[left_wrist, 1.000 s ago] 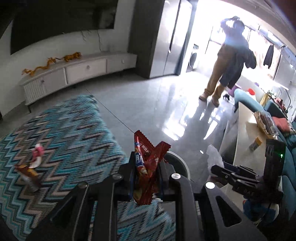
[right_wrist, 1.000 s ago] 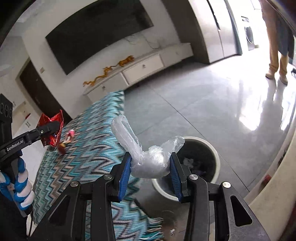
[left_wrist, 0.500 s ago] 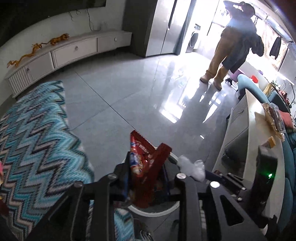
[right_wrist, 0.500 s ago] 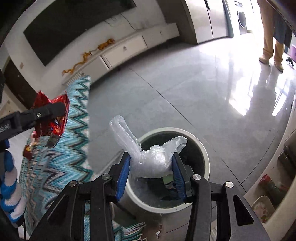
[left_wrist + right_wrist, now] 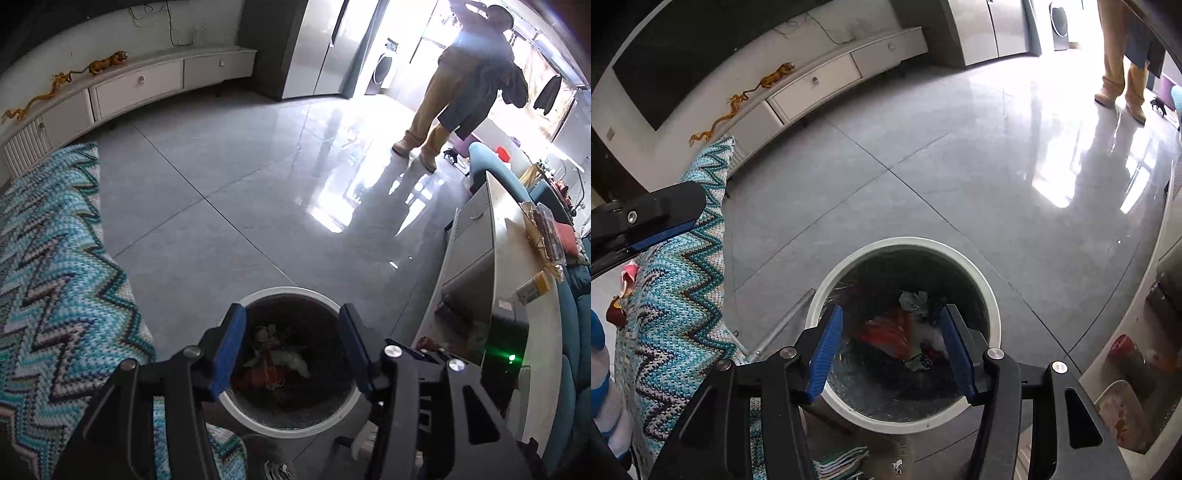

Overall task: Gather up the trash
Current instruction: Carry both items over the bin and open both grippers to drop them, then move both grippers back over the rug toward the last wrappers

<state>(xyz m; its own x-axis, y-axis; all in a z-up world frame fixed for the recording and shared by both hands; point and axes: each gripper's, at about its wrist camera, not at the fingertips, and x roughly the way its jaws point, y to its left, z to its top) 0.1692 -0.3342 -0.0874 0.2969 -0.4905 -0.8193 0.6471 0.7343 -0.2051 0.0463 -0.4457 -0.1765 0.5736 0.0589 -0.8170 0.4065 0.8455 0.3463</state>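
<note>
A round white-rimmed trash bin [image 5: 255,419] [image 5: 908,243] stands on the grey tile floor. Both grippers hover above its mouth. My left gripper [image 5: 291,314] is open and empty. My right gripper [image 5: 892,317] is open and empty. A red snack wrapper [image 5: 890,332] [image 5: 262,374] and a clear plastic bag [image 5: 293,362] [image 5: 932,338] lie inside the bin among other scraps. More wrappers [image 5: 622,295] lie on the zigzag cloth at the far left of the right wrist view. One finger of the left gripper [image 5: 657,214] shows there too.
A surface covered in a blue zigzag cloth [image 5: 48,266] [image 5: 683,295] lies left of the bin. A white counter [image 5: 517,295] with packets stands to the right. A white TV cabinet [image 5: 140,85] runs along the far wall. A person [image 5: 465,85] stands at the back right.
Both grippers moved over the bin and opened. The red wrapper left the left gripper and the plastic bag left the right gripper; both now lie in the bin.
</note>
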